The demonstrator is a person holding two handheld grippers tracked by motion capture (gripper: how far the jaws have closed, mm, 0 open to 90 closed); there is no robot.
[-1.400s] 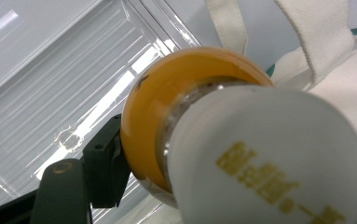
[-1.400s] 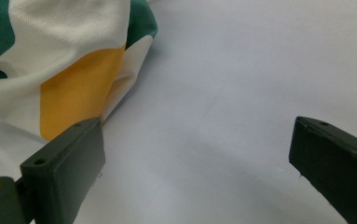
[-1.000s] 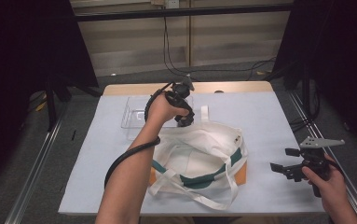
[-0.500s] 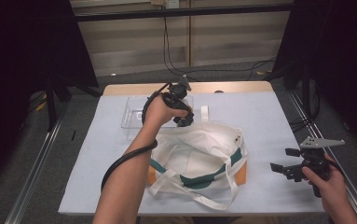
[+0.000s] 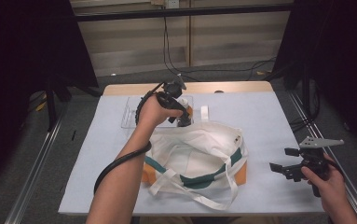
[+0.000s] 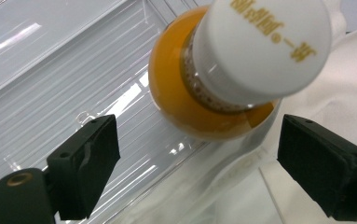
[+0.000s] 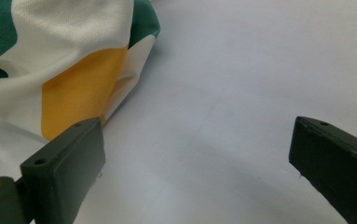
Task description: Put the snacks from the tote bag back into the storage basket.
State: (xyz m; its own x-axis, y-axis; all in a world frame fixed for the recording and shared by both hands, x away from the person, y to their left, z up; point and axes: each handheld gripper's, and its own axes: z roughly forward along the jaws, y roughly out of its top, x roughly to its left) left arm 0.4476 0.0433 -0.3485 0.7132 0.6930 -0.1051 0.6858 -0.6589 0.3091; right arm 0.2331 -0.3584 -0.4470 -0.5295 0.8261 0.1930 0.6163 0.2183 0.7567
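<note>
Bottle (image 6: pixel 223 88) of orange drink with a white cap stands in the near right corner of a clear plastic tray (image 5: pixel 132 114) at the far middle of the table, just beside the far edge of the tote bag (image 5: pixel 199 154). In the left gripper view the bottle shows from above, the cap printed with gold characters, the orange body below it against the tray's ribbed floor. The left gripper (image 6: pixel 199 172) hangs above the bottle, pointing down; its jaws have just been opening and now stand spread wide, one on each side of the bottle, with the pads clear of it. In the high view the left hand (image 5: pixel 155 109) holds that gripper over the tray, its black cable looping down along the forearm.

The bag, white with green and orange patches, lies slumped in the middle of the white table cover (image 5: pixel 260 116), handles trailing toward the near edge. Well apart, at the near right, the right gripper (image 7: pixel 197 168) rests low over bare cloth in the right hand (image 5: pixel 327 179), jaws spread and empty, a corner of the bag at its left.
</note>
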